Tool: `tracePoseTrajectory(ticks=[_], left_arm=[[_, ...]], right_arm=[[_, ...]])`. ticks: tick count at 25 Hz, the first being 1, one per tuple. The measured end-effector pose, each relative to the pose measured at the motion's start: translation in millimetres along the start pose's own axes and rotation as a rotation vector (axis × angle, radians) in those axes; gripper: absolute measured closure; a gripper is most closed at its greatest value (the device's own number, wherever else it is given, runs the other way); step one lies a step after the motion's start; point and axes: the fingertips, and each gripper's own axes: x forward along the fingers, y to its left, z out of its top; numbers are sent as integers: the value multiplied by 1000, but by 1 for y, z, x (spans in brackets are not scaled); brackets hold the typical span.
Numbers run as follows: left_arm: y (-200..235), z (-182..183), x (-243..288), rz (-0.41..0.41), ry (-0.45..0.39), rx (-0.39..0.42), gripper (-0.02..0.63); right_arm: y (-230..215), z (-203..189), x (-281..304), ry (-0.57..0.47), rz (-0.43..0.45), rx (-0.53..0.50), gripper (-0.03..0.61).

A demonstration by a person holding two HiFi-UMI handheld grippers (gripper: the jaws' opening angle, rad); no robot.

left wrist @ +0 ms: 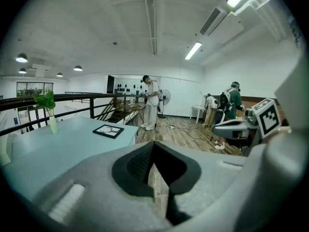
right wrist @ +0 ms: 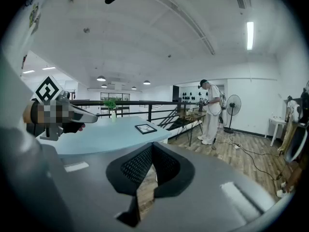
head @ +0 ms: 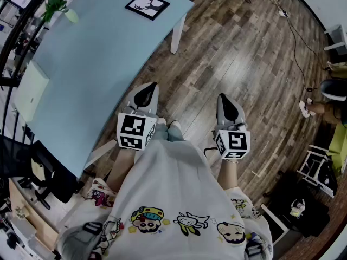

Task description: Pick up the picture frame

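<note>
A black picture frame (head: 147, 5) with a white print lies flat near the far right corner of the pale blue table (head: 92, 64). It also shows in the left gripper view as the frame (left wrist: 108, 130) and in the right gripper view as the frame (right wrist: 145, 128). My left gripper (head: 146, 93) is shut and empty, held over the floor just off the table's near edge. My right gripper (head: 229, 106) is shut and empty too, further right above the wooden floor. Both stay well short of the frame.
A small vase with green leaves (head: 56, 7) stands at the table's far left. A white table leg (head: 178, 32) drops below the frame's corner. Cables (head: 293, 31) run over the floor at the right. Other people (left wrist: 150, 103) stand further back in the room.
</note>
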Motion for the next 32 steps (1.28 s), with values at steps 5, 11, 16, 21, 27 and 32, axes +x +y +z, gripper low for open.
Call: tracePoseTrajectory(ticks=[5,11,16,21,27,32], left_arm=[[-8,4,2,1,-14,10,615],[-25,3,2,29,-22,22,615],[-28,2,1,43,-25,4,615],[-19,2,12,54,-26,-11,615],[0,10,44,46,-18,-18,598],[25,25,85,36,-8,-28,580]], right_arm=[[-12,0,-7,-27,-28,20,571],[-22,-5,-19,-49,1,50,571],[-22,-5,-19,-56,35,88,569],[-24,-10,-7,-52,51,109,551],[-38,-2,31,-49,64,115,520],[-54,14,78,-43,69,112,499]])
